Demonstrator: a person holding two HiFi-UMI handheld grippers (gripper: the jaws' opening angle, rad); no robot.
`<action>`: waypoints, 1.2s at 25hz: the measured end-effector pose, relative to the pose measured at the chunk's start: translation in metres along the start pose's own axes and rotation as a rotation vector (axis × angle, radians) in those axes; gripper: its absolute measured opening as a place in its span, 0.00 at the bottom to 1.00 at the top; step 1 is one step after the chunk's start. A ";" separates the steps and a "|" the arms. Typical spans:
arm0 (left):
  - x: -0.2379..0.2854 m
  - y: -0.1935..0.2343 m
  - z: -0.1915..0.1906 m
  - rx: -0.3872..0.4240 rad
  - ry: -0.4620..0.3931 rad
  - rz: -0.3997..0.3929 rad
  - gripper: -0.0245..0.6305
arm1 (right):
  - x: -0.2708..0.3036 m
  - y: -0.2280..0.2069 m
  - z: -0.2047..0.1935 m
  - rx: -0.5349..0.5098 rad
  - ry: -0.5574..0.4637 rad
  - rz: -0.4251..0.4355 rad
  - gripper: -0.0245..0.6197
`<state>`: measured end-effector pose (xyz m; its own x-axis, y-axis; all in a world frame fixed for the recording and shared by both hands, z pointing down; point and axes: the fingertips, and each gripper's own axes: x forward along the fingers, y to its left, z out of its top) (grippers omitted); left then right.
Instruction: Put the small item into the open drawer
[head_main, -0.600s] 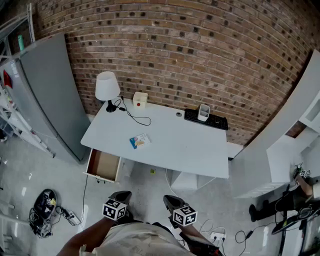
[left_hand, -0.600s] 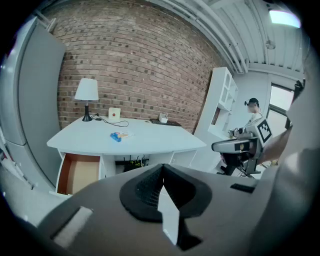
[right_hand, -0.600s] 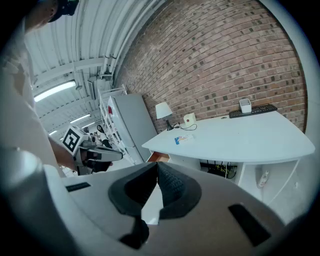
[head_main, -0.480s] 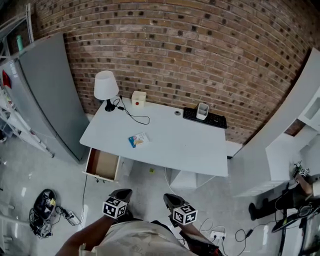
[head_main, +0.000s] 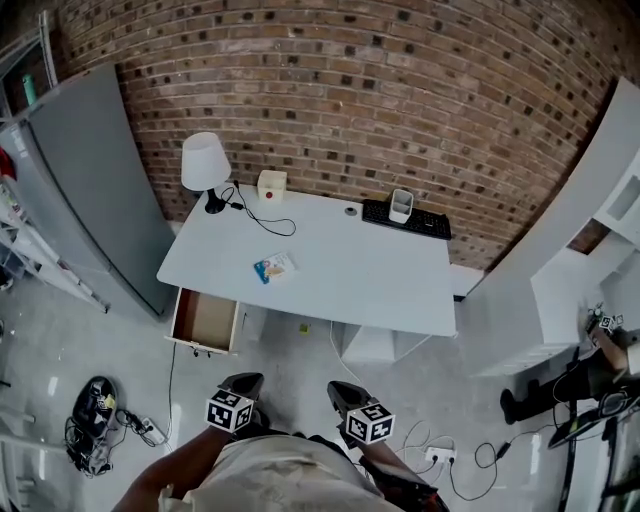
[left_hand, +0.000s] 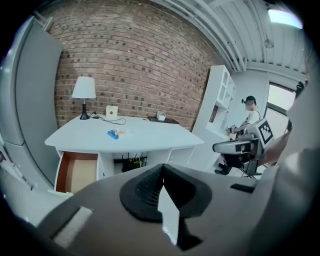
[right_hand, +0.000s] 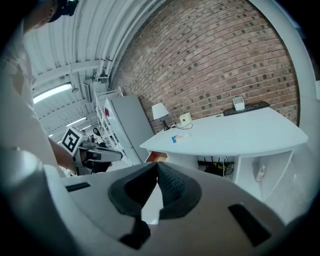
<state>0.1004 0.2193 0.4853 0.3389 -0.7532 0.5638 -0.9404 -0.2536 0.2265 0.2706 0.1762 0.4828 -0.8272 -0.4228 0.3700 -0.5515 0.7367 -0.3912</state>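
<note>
- left claw (head_main: 243, 384) clenched, empty; held low, well short of the table (head_main: 385, 290)
- right claw (head_main: 346, 394) clenched, empty; just beside the left
- item (head_main: 274, 267) lies on the table's left half
- drawer (head_main: 203, 320) stands open under the table's left end; item not yet inside

left gripper (head_main: 243, 384): held low before the torso, angled forward and somewhat down; jaws pressed together, nothing between them; left marker cube (head_main: 228, 412) on top
right gripper (head_main: 343, 394): beside the left one, not touching it, similar forward tilt; jaws together, empty; right marker cube (head_main: 368, 423) on top
left forearm (head_main: 165, 472), right forearm (head_main: 398, 480): bent in close to the body
</note>
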 end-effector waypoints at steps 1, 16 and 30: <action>0.000 -0.001 -0.003 -0.001 0.001 -0.003 0.05 | 0.000 0.002 -0.005 0.006 0.007 -0.004 0.05; 0.005 0.003 -0.030 -0.044 0.018 -0.045 0.05 | 0.014 0.015 -0.026 0.035 0.075 -0.039 0.05; 0.019 0.018 -0.020 -0.069 0.016 -0.079 0.05 | 0.028 0.015 -0.024 0.052 0.125 -0.070 0.05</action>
<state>0.0903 0.2119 0.5160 0.4125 -0.7225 0.5548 -0.9070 -0.2689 0.3241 0.2421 0.1882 0.5075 -0.7687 -0.4006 0.4986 -0.6146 0.6784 -0.4026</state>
